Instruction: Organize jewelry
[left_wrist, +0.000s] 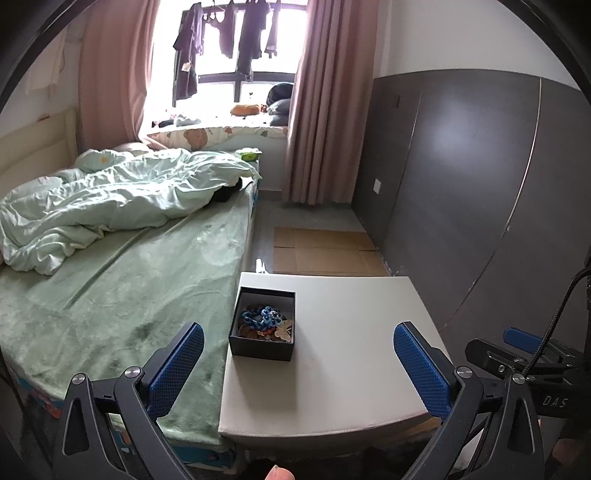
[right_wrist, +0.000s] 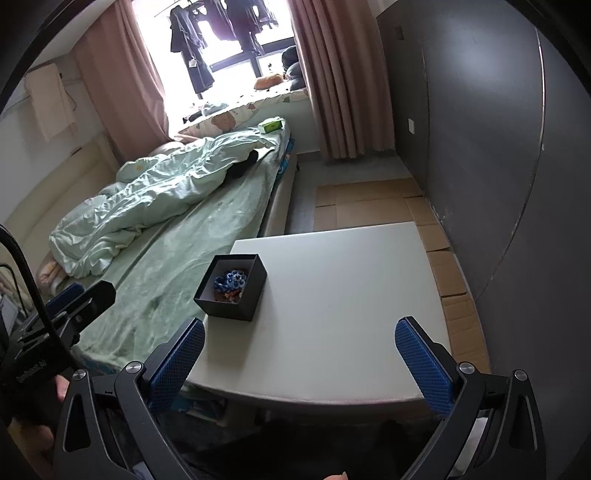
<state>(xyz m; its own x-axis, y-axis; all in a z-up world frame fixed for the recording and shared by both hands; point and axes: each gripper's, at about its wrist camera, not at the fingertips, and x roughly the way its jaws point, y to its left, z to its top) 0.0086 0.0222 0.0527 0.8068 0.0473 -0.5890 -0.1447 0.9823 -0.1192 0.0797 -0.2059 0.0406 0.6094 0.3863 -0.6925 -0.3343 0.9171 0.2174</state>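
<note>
**A:** so where's the jewelry sitting right now?

**B:** it's all piled in the small black box (left_wrist: 262, 325), lid off, on the white worktop (left_wrist: 343, 354), close to the worktop's left edge right beside the bed (left_wrist: 122, 291). Blue beaded jewelry (left_wrist: 258, 318) on top, and a pale butterfly-shaped piece (left_wrist: 282, 329) in the box's near right corner.

**A:** and the grippers?

**B:** both empty. The left gripper (left_wrist: 299, 369) has its jaws wide apart, hanging over the near end of the worktop. The box lies ahead of it, between the two blue pads (left_wrist: 177, 369) but closer to the left one, not touching either.

**A:** right one same deal?

**B:** pretty much. The right gripper (right_wrist: 299, 365) also has its jaws spread wide, nothing between them. From its camera the box (right_wrist: 231, 291) is ahead and off to the left, just past the left pad's tip, clear of it. The beads (right_wrist: 229, 281) show inside there too.
</note>
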